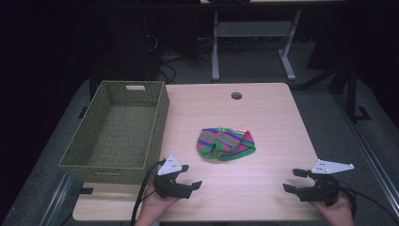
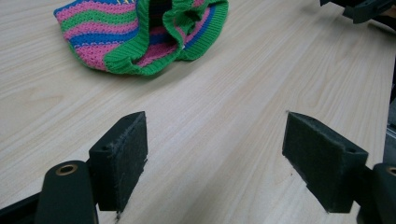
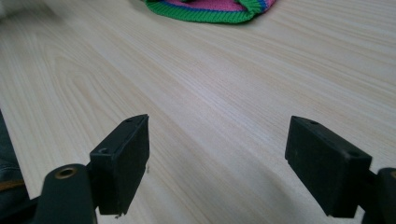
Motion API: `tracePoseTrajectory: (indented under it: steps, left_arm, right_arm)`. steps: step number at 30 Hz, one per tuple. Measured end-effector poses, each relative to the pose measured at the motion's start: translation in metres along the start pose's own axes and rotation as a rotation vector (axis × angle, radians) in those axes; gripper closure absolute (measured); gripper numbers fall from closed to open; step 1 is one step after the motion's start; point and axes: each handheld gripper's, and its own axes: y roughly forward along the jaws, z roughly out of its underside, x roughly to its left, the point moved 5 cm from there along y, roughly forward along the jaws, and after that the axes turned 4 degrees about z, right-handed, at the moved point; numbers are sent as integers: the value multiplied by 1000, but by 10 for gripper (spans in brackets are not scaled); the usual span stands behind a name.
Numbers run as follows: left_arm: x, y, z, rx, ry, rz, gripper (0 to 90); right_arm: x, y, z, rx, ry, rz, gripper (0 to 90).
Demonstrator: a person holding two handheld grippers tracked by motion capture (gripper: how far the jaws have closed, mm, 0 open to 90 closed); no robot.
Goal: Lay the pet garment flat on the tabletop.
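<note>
High view: nearest the person, the left hand-held gripper [image 1: 188, 178] and the right hand-held gripper [image 1: 292, 181] hover low over the near edge of the bench [image 1: 273, 141], well apart from each other, each with its jaws spread wide and nothing between them. Farther in, near the middle of the bench, lies the striped knitted hat [image 1: 226, 143], crumpled in pink, green and blue, touched by neither gripper. Beyond it to the left, the woven basket [image 1: 155, 117] sits along the bench's left edge.
</note>
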Motion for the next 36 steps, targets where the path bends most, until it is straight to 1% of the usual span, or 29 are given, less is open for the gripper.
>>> tracePoseTrajectory:
  steps: [4, 6, 7, 8, 10, 12, 13, 15, 17, 18, 19, 21, 22, 24, 27, 28, 30, 32, 33, 35, 36]
  left_arm:
    - [0, 2, 1, 8, 2, 2, 219]
    - [-1, 2, 1, 9, 7, 3, 219]
    - [-1, 1, 1, 14, 18, -1, 219]
    - [-1, 1, 2, 16, 21, -1, 219]
    - [-1, -1, 1, 8, 18, -1, 219]
    - [-1, -2, 2, 5, 18, -1, 219]
    - [-1, -3, 2, 2, 12, -4, 219]
    - [0, -4, 2, 0, 14, -6, 219]
    - [0, -4, 1, -1, 18, -7, 219]
    - [0, -4, 1, -1, 18, -7, 219]
    - [2, -4, 1, -1, 15, -6, 219]
    - [2, -4, 0, -19, -14, 17, 219]
    - [3, -4, 0, -23, -21, 23, 219]
    - [3, -4, 0, -26, -21, 24, 219]
    - [3, -3, 0, -18, -15, 19, 219]
    - [3, -3, 0, -14, -13, 15, 219]
    - [3, -4, 1, -17, -14, 15, 219]
    - [3, -4, 1, -17, -14, 16, 220]
    - [2, -4, 1, -20, -16, 21, 219]
    - [2, -4, 0, -23, -15, 22, 219]
    - [2, -4, 0, -23, -15, 22, 219]
  right_arm:
    - [-3, 1, 2, 6, 3, 1, 209]
    - [-3, 1, 3, 3, 9, 2, 201]
    - [-3, 1, 2, 7, 17, -3, 187]
    - [-3, 2, 1, 8, 3, -5, 181]
    - [-1, 3, -2, 7, -7, 1, 167]
    - [0, 5, -5, 16, -17, -6, 160]
    - [1, 7, -7, 18, -20, -10, 160]
    - [2, 10, -11, 18, -24, -4, 161]
    - [4, 13, -15, 23, -31, -23, 161]
    - [4, 13, -15, 23, -31, -23, 161]
    - [5, 15, -18, 33, -33, -36, 160]
    - [5, 16, -22, 45, -45, -41, 161]
    - [6, 17, -24, 42, -47, -50, 161]
    - [8, 18, -26, 55, -51, -59, 162]
    - [9, 19, -30, 54, -63, -96, 166]
    - [9, 19, -32, 63, -73, -95, 166]
    - [9, 21, -36, 63, -76, -106, 166]
    - [8, 21, -39, 71, -76, -103, 169]
    - [7, 24, -44, 81, -76, -119, 191]
    - [7, 26, -50, 106, -90, -126, 190]
    - [7, 26, -50, 106, -90, -126, 190]
